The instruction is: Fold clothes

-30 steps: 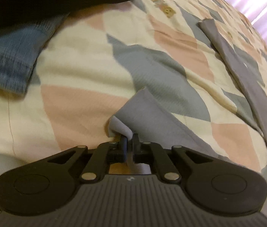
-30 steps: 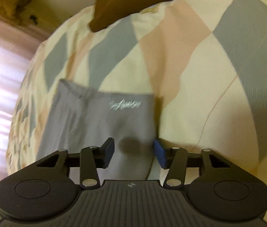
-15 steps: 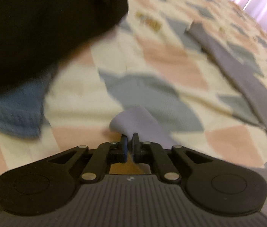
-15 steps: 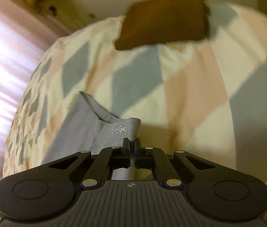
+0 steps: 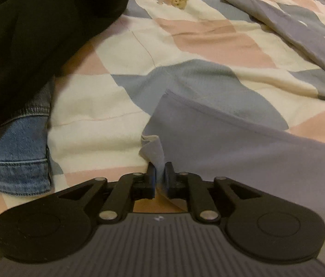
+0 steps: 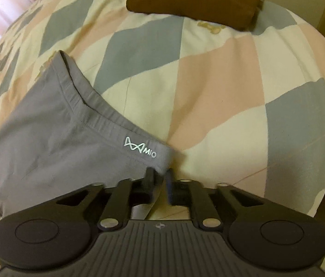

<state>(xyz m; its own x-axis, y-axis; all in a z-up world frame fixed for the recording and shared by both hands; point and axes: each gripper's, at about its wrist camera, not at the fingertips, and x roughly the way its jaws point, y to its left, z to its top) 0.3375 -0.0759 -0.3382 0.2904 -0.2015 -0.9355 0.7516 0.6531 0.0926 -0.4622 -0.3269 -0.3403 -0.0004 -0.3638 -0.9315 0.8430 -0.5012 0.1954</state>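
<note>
Grey leggings lie spread ahead on the quilt — soft, light, limp. Hem corner is pinched by the left gripper; waistband corner is clamped by the right gripper — edges judged best holds.

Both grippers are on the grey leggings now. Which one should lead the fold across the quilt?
Probably the left. The left gripper is shut on the grey stretch leggings at a leg hem, a light free end. The right gripper pinches the logo waistband corner, better as the anchor on the patchwork quilt.
</note>
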